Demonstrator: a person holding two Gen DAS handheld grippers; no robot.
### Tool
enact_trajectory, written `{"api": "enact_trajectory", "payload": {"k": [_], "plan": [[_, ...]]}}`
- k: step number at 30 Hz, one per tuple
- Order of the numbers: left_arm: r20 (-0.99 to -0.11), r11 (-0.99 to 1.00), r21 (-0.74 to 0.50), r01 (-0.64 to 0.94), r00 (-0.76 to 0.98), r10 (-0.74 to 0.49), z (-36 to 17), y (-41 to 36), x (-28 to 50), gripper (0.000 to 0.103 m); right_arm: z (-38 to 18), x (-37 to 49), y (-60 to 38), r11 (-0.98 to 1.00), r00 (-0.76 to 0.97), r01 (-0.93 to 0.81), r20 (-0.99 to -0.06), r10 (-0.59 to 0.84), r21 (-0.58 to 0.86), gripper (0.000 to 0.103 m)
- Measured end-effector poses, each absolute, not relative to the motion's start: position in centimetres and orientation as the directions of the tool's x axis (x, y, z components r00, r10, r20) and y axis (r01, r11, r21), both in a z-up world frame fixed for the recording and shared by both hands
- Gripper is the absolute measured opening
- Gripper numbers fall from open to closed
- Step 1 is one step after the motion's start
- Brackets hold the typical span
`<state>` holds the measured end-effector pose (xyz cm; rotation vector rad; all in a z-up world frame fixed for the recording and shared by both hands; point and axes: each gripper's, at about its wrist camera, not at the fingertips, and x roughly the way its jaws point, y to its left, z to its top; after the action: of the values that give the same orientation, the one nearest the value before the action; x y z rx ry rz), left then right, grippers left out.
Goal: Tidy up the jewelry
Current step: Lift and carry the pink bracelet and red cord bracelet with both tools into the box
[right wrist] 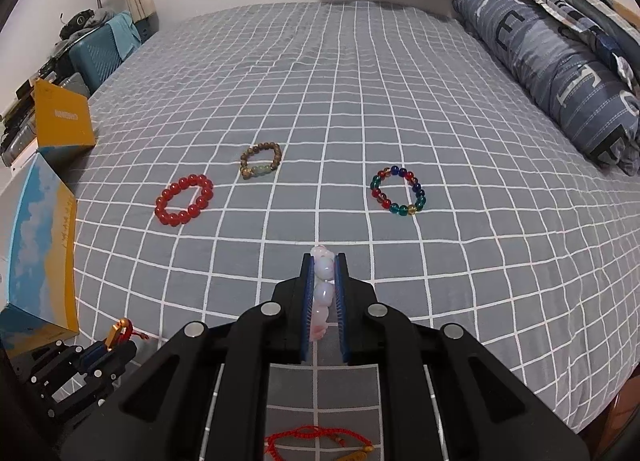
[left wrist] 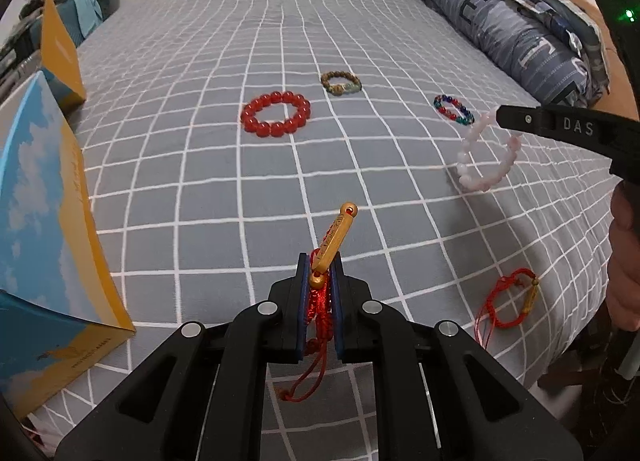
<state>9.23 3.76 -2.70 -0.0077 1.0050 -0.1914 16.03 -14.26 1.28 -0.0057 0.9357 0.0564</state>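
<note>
Left gripper point(left wrist: 320, 281) clamps red cord bracelet point(left wrist: 325, 293) (limp, light); right gripper point(right wrist: 323, 285) clamps pink bead bracelet point(right wrist: 322, 293): smooth, slippery, grip mid-strand.

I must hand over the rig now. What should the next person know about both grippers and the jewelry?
Left gripper: shut on the red cord bracelet with gold charm, held above the bed.
Right gripper: shut on the pale pink bead bracelet, also lifted.
Lying on the bed: red bead bracelet, brown bead bracelet, multicolour bead bracelet, second red cord bracelet.
Open box stands at the left.
Done: two pieces picked up. Left: put both away, then the other four.
</note>
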Motion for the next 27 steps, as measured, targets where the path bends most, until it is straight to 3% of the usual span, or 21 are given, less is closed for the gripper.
{"api": "enact_trajectory", "payload": {"k": [27], "plan": [[-0.789, 0.998, -0.056, 0.010, 0.613, -0.050, 6.7, 8.8, 12.0, 0.009, 8.4, 16.4, -9.6, 0.987, 0.673, -0.161, -0.730, 0.119, 0.012, 0.010]]}}
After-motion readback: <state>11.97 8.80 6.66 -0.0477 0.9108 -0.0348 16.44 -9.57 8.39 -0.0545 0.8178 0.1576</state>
